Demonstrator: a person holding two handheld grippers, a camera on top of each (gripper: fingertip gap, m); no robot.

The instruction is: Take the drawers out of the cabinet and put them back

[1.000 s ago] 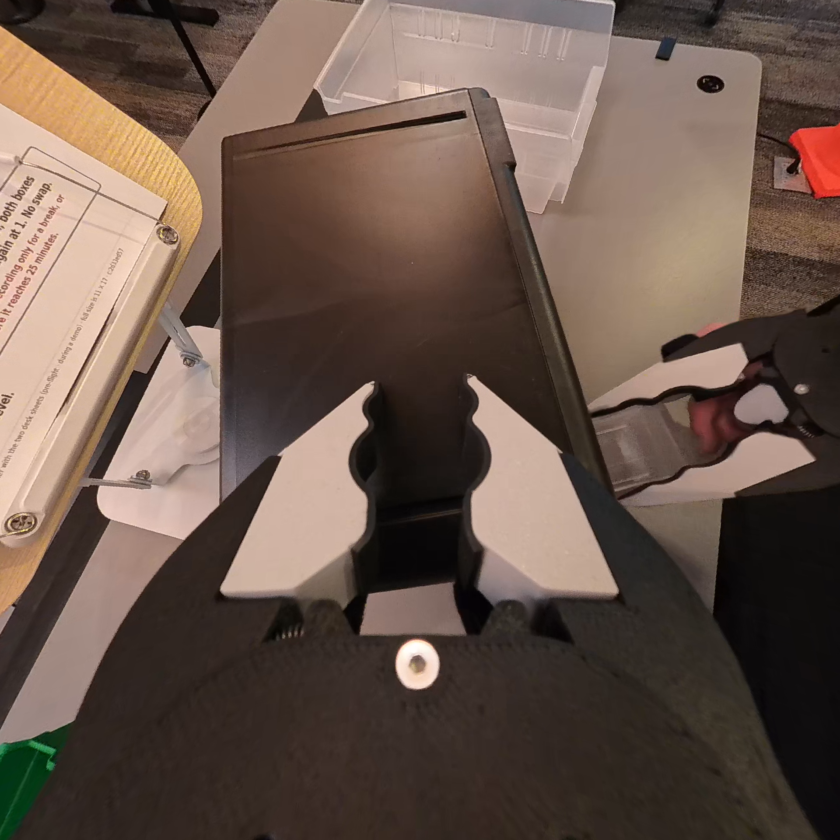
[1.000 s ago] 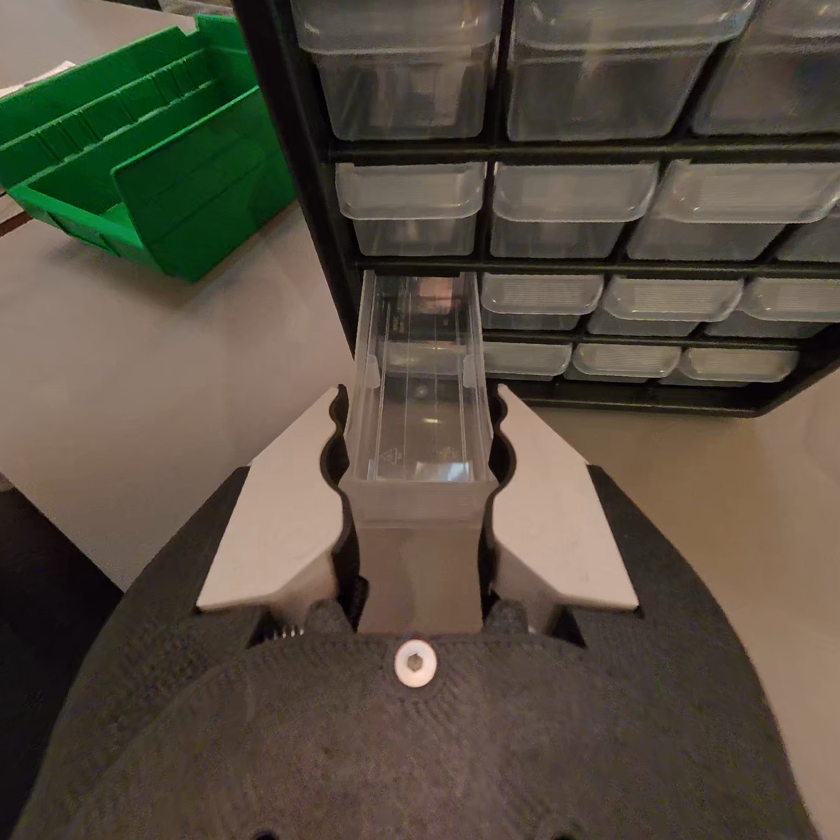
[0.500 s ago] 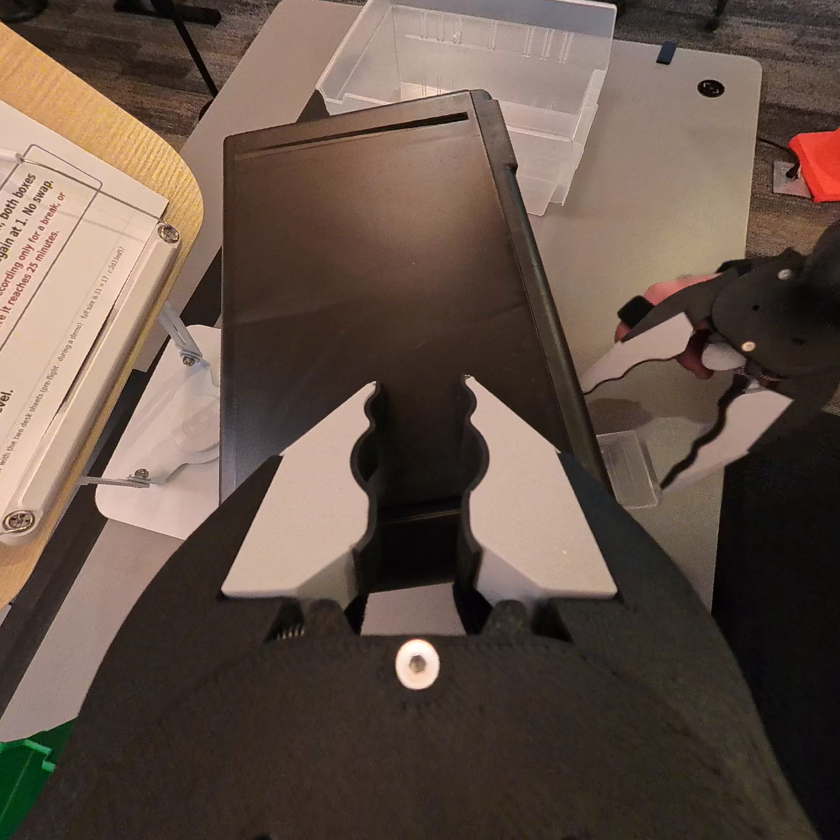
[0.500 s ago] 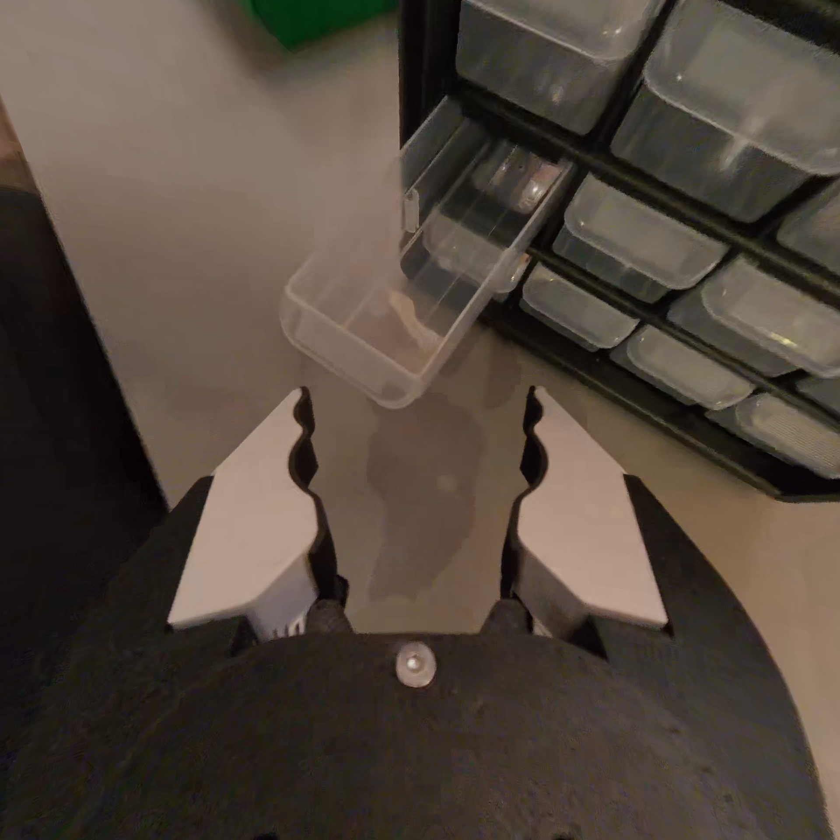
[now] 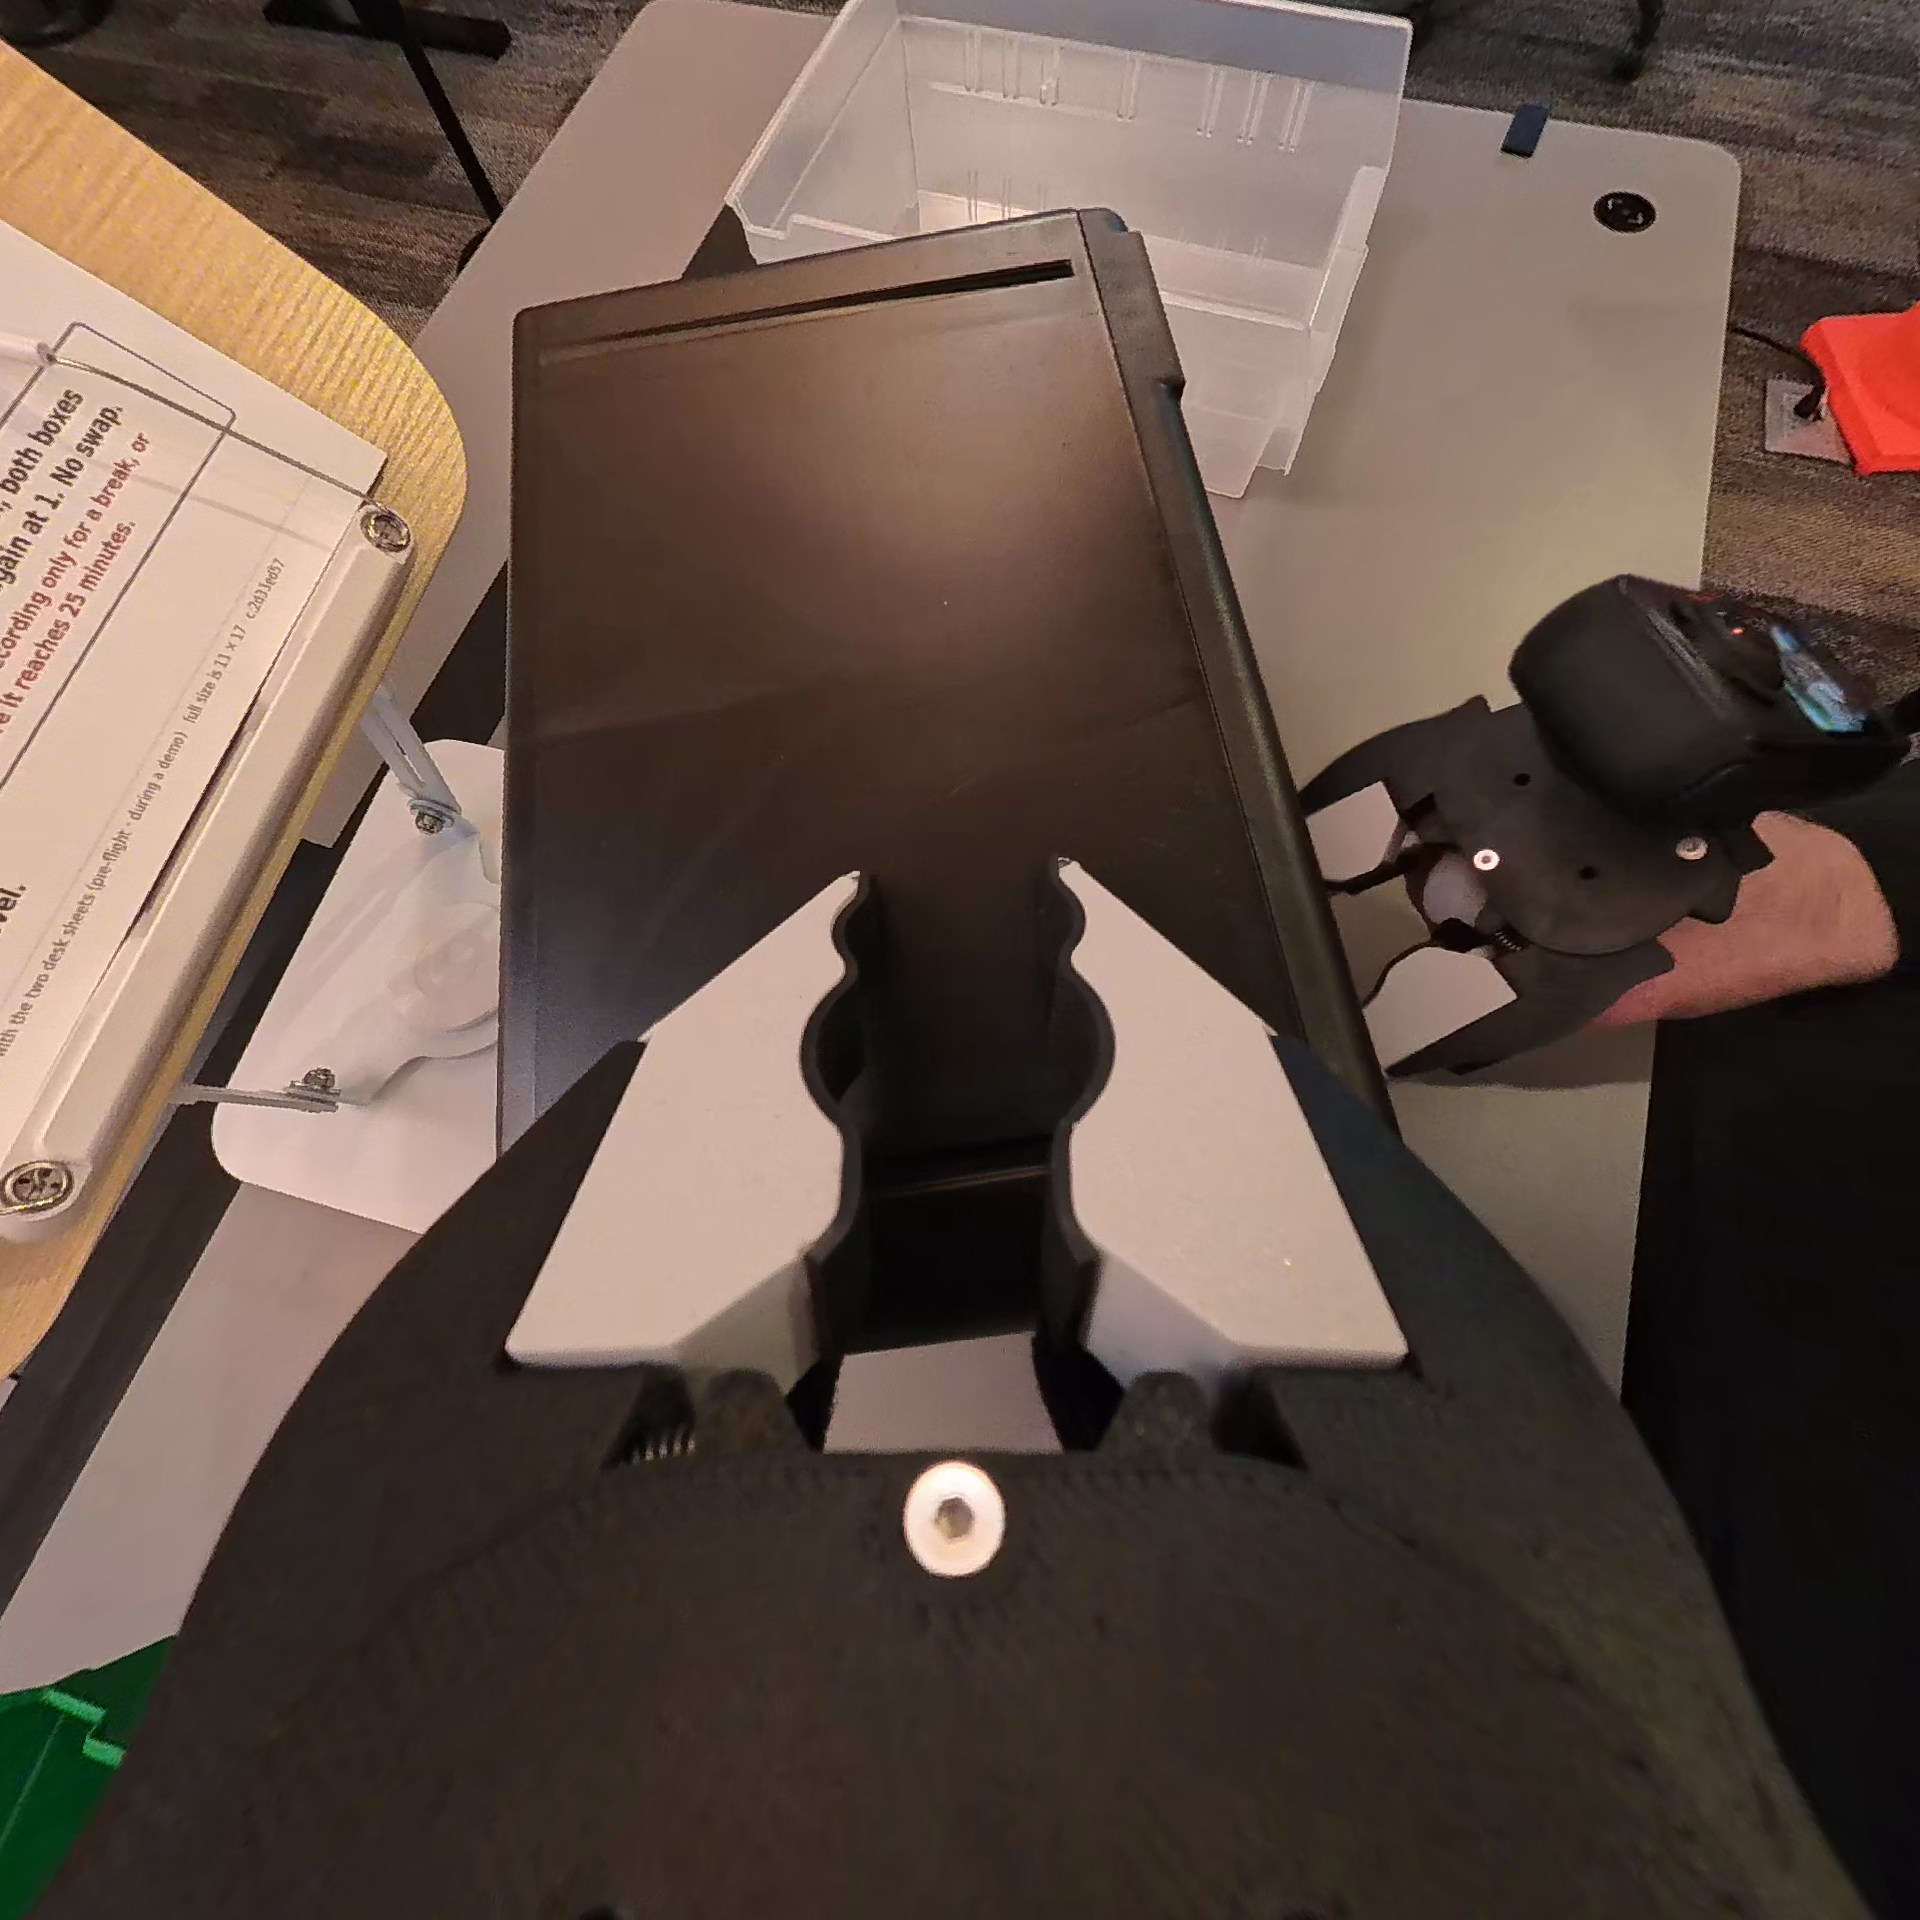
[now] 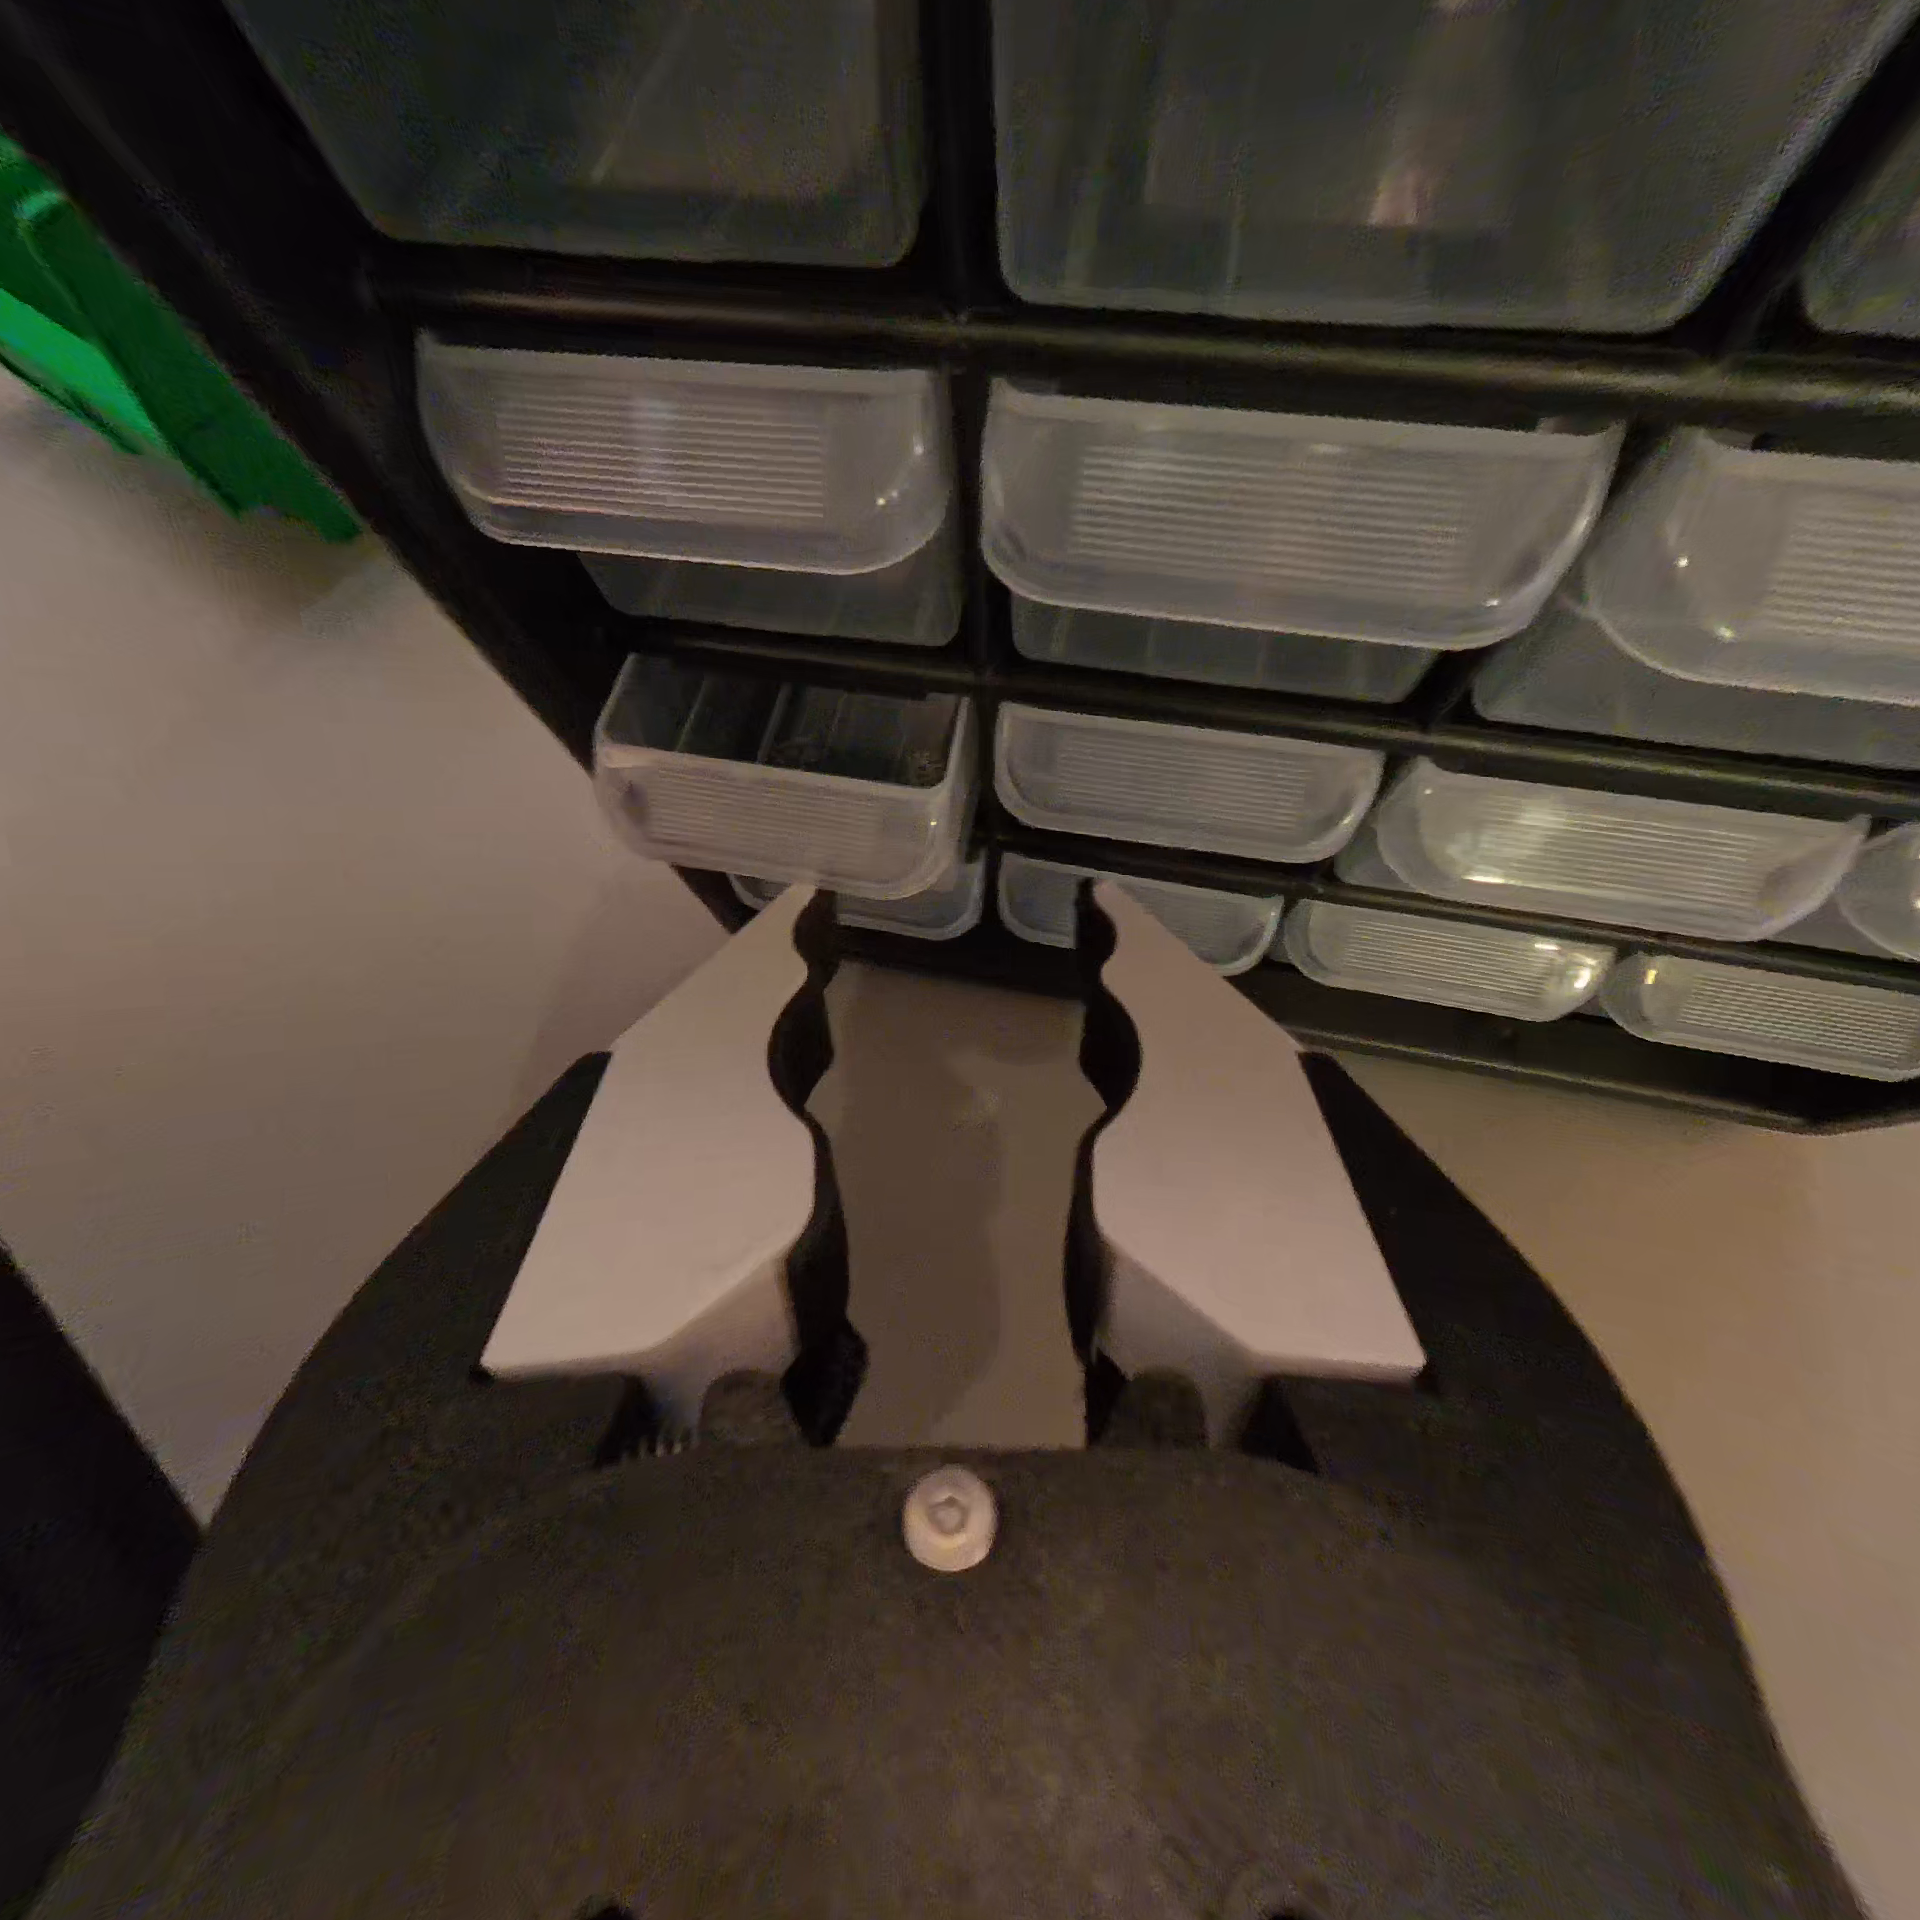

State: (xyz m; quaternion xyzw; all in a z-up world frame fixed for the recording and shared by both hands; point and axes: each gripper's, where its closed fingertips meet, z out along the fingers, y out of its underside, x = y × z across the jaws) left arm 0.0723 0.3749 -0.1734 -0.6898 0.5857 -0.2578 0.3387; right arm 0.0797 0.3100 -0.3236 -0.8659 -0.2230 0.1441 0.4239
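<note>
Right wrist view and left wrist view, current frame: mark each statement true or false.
1. The right gripper holds a clear drawer. False: its jaws are apart and empty, just in front of the cabinet.
2. One small drawer in the left column sticks out slightly. True.
3. A green bin sits left of the cabinet. True.
4. The left gripper hovers clear of the cabinet. False: its jaws are closed on the cabinet's black edge.
</note>
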